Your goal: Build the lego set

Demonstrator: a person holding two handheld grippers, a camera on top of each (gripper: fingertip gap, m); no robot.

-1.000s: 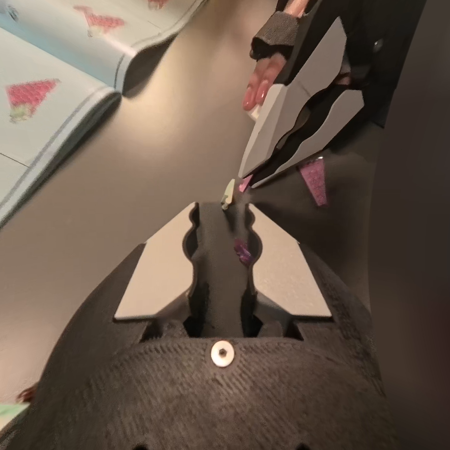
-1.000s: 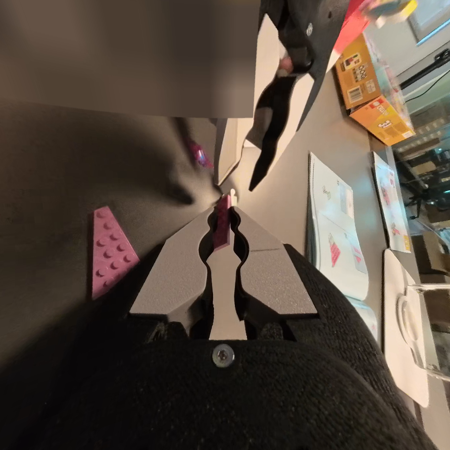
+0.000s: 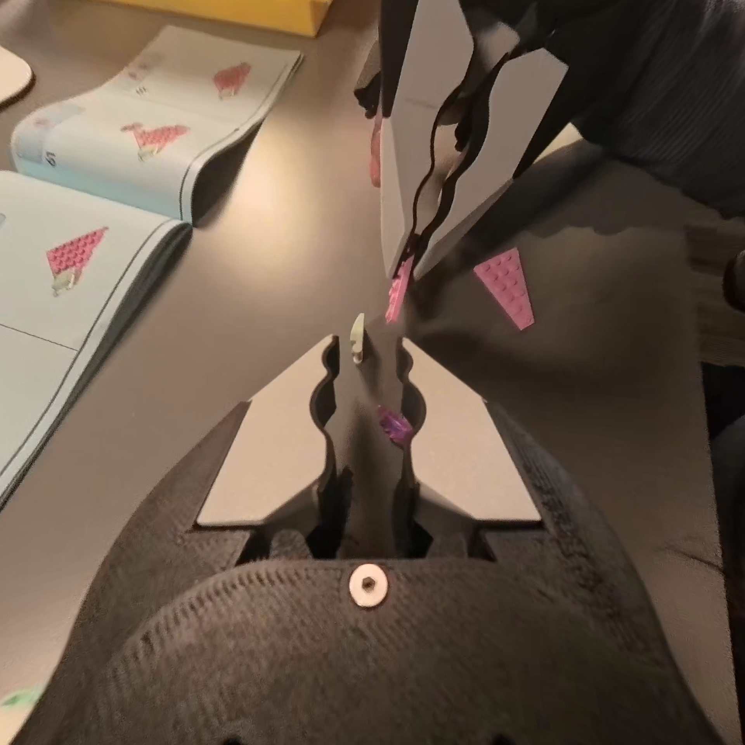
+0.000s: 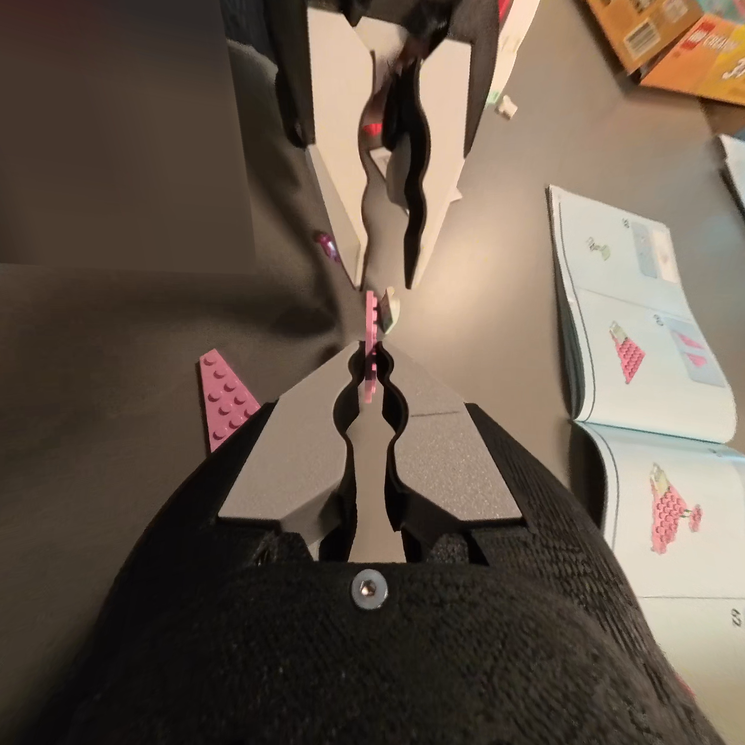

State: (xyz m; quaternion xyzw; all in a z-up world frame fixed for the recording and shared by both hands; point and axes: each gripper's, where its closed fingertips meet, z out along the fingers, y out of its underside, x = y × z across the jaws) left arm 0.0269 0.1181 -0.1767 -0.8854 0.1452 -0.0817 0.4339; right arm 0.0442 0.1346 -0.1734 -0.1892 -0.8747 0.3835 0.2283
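The right claw (image 4: pixel 373 346) is clamped on a thin pink plate (image 4: pixel 371 342), seen edge-on in mid frame. Only the right view shows the boxes (image 4: pixel 661 44) (upper right). The left claw (image 3: pixel 367 342) stands apart, a pale piece (image 3: pixel 356 336) loose at its tips. A purple bit (image 3: pixel 393 425) shows between its fingers.

two pink plates (image 4: pixel 373 354), one booklet (image 4: pixel 645 322)

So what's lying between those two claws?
A small pale curved piece, just off the open left claw tips. The right claw grips a pink studded plate edge-on beside it; both views show this.
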